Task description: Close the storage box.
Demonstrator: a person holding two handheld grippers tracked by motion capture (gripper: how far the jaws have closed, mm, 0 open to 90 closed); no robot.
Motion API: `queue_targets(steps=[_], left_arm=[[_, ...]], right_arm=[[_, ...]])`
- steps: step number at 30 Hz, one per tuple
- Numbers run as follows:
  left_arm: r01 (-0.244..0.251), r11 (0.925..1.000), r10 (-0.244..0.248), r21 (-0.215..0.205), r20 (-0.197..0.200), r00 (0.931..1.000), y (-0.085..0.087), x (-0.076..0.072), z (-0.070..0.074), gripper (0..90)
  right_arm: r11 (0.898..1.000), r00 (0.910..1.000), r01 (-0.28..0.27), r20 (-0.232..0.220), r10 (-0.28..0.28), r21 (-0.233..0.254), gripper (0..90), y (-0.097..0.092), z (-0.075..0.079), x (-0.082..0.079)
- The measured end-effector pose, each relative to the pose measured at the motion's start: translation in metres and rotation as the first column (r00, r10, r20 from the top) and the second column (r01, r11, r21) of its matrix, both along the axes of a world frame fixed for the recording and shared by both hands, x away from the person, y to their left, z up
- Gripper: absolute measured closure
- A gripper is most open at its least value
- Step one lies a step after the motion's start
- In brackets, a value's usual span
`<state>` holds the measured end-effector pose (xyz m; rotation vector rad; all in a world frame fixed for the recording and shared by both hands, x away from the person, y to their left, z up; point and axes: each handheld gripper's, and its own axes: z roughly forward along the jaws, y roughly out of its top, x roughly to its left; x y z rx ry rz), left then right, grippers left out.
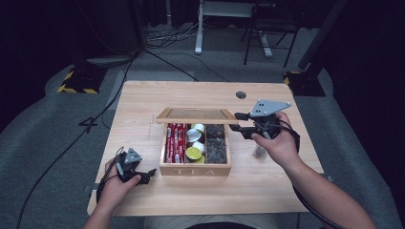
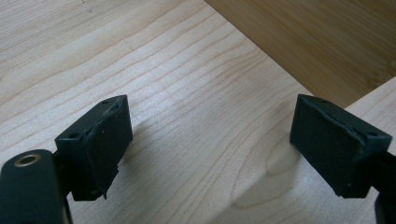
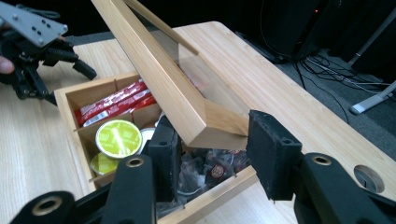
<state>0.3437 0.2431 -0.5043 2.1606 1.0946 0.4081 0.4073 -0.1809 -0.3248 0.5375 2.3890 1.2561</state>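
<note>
Sitting mid-table: wooden tea box [image 1: 195, 169], "TEA" on the front wall, lid [image 1: 196, 115] standing half-raised over the back compartments. Lying inside: red sachets [image 1: 175, 142] in the left compartment, green-topped capsules [image 1: 193, 153] and white capsules [image 1: 196, 131] in the middle, dark tea bags [image 1: 216, 145] on the right.

Hovering at the box's right rear corner: right gripper [image 1: 237, 127], jaws parted and straddling the lid's corner [image 3: 219, 126] in the right gripper view; one pad [image 3: 271, 149] standing just outside the lid's end, the other down over the dark tea bags. Not pressing on the lid as far as visible, a gap showing on both sides, so unclenched, nothing grasped. Right hand [image 1: 277, 143] wrapping the gripper body, cable trailing off toward the near right table edge.

Resting low on the table [image 1: 267, 191] just beside the box's front left corner: left gripper [image 1: 149, 175], jaws spread wide over bare wood in the left gripper view, pads [image 2: 105, 144] apart, holding nothing. Box wall [image 2: 327, 42] showing just ahead of the jaws, not touching.

Leaving open room: broad bare strips left and right of the box, bare band toward the far edge, cable hole [image 1: 241, 95] near the far right. Small dark object [image 1: 260, 152] sitting near the right hand, too blurred to identify. Narrower strip lying between the box front and the near edge.
</note>
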Motion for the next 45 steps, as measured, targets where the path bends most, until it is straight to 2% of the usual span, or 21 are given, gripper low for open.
queue_targets(steps=[6, 18, 24, 32, 34, 38, 42, 43, 44, 45], left_arm=[[-0.003, 1.0000, 0.003, -0.001, -0.001, 1.0000, 0.000, 0.000, 0.000, 13.5], [-0.005, 1.0000, 0.005, -0.002, 0.000, 1.0000, -0.001, 0.000, 0.000, 13.4], [-0.005, 1.0000, 0.005, -0.001, 0.000, 1.0000, -0.001, 0.000, 0.000, 13.4], [-0.007, 1.0000, 0.007, -0.001, 0.000, 1.0000, -0.001, 0.000, 0.000, 13.4], [-0.006, 1.0000, 0.006, -0.002, 0.000, 1.0000, -0.001, 0.000, 0.000, 13.4], [-0.007, 1.0000, 0.007, -0.004, -0.001, 1.0000, -0.001, 0.000, 0.000, 13.4], [-0.008, 1.0000, 0.008, -0.004, -0.002, 1.0000, -0.001, 0.000, 0.000, 13.4], [-0.008, 1.0000, 0.008, -0.002, -0.002, 1.0000, -0.001, 0.000, 0.000, 13.3], [-0.007, 1.0000, 0.007, -0.001, -0.002, 1.0000, -0.001, 0.000, 0.000, 13.4], [-0.007, 1.0000, 0.007, -0.001, -0.002, 1.0000, -0.001, 0.000, 0.000, 13.4]], right_arm=[[1.000, 0.9997, -0.003, -0.022, 0.003, 0.011, 52.0, -0.001, -0.011, -0.010], [1.000, 0.9995, -0.006, -0.030, 0.005, -0.024, 49.3, -0.002, -0.035, -0.027], [1.000, 0.9979, -0.009, -0.064, 0.008, -0.015, 46.7, -0.004, -0.049, -0.030], [0.999, 0.9992, 0.000, -0.040, -0.002, -0.050, 46.8, -0.002, -0.061, -0.038], [0.999, 0.9988, 0.005, -0.048, -0.007, -0.051, 50.7, -0.003, -0.065, -0.040], [0.999, 0.9975, 0.003, -0.071, -0.005, -0.036, 52.4, -0.005, -0.073, -0.039], [0.998, 0.9984, 0.013, -0.054, -0.016, -0.062, 53.4, -0.003, -0.079, -0.041], [0.998, 0.9981, 0.012, -0.059, -0.015, -0.063, 54.0, -0.003, -0.081, -0.041], [0.999, 0.9969, -0.003, -0.078, -0.001, -0.052, 62.0, -0.003, -0.083, -0.041], [0.999, 0.9938, -0.025, -0.109, 0.021, -0.031, 62.9, -0.003, -0.085, -0.041]])
